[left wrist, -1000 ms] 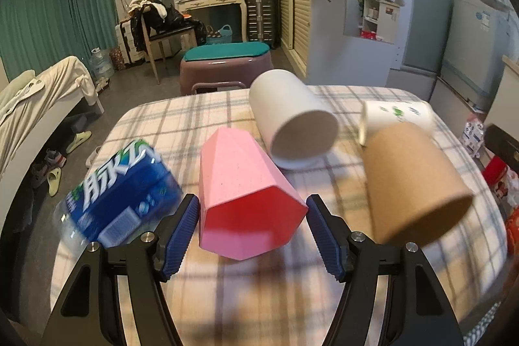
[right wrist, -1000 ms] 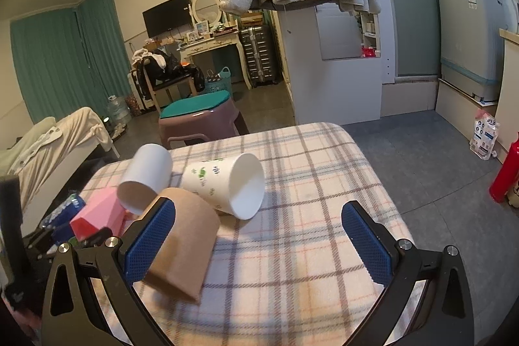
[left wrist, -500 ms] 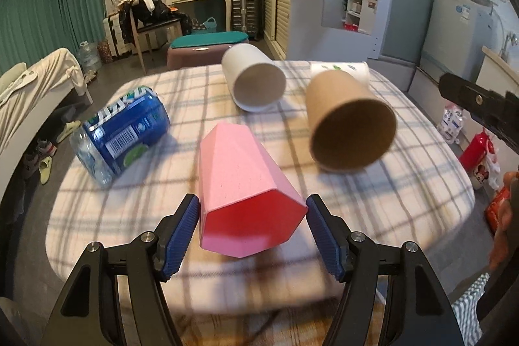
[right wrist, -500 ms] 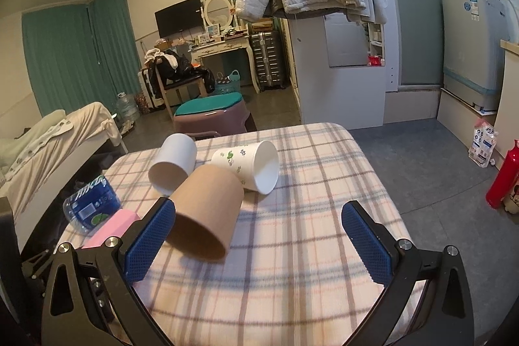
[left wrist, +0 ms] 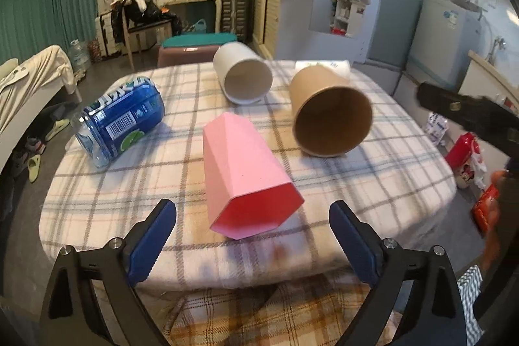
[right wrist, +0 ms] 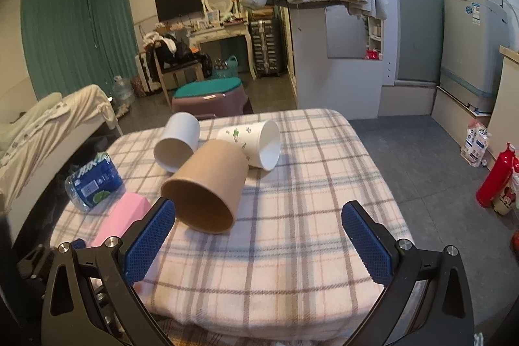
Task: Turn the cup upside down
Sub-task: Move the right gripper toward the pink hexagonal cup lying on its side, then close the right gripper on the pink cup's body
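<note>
A pink faceted cup (left wrist: 245,177) lies on its side on the plaid table, mouth toward me. My left gripper (left wrist: 253,240) is open and empty just in front of it, at the table's near edge. A brown paper cup (left wrist: 327,115) lies on its side to the right, also in the right wrist view (right wrist: 207,187). A white cup (left wrist: 243,77) and a white printed cup (right wrist: 256,143) lie on their sides behind. My right gripper (right wrist: 259,244) is open and empty above the table's near edge, its left finger near the brown cup. The pink cup (right wrist: 125,218) shows at lower left there.
A blue-labelled plastic bottle (left wrist: 121,120) lies on its side at the table's left. The plaid-covered table (left wrist: 373,184) ends close in front of both grippers. A purple stool (right wrist: 211,96) stands behind the table. A bed (right wrist: 48,125) is on the left.
My left gripper has opened and pulled back from the pink cup, which now lies free on the table. My right gripper has also drawn back toward the near edge.
</note>
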Demonstrator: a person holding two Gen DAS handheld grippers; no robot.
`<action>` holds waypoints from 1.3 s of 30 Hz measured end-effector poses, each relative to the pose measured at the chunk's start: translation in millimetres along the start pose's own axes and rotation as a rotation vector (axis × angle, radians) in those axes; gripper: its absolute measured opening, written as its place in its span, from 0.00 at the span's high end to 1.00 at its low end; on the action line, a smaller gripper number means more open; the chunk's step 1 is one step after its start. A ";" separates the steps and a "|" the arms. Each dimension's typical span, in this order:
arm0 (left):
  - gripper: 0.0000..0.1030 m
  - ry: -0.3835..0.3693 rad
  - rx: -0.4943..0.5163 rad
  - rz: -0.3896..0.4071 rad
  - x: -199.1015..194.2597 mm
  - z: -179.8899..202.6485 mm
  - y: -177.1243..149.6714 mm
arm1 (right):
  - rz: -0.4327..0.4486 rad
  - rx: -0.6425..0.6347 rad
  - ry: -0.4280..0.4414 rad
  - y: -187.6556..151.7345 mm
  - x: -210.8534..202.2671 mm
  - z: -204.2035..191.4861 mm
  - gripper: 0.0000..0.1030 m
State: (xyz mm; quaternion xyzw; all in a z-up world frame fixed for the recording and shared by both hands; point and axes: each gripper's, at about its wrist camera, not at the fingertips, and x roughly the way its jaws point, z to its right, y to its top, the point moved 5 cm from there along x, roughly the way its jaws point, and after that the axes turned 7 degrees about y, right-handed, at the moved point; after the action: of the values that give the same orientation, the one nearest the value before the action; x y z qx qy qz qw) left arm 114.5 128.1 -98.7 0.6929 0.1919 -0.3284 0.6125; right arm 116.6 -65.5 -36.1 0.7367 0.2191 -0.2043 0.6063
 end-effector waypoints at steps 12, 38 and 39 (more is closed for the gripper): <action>0.00 0.105 -0.087 0.141 -40.7 -91.2 21.1 | -0.135 -0.115 0.022 28.6 11.5 -67.0 0.00; 0.00 0.132 -0.210 0.046 34.6 -203.8 -2.1 | -0.725 -0.200 0.098 -32.2 174.0 -172.0 0.27; 0.00 0.130 -0.212 0.043 36.7 -204.6 -2.3 | -0.734 -0.197 0.094 -33.4 177.8 -170.8 0.28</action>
State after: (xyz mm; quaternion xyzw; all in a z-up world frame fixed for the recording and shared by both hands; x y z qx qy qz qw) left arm 184.1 323.0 -118.7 0.6481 0.2499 -0.2473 0.6755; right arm 249.5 121.3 -132.8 0.5561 0.5142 -0.3519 0.5501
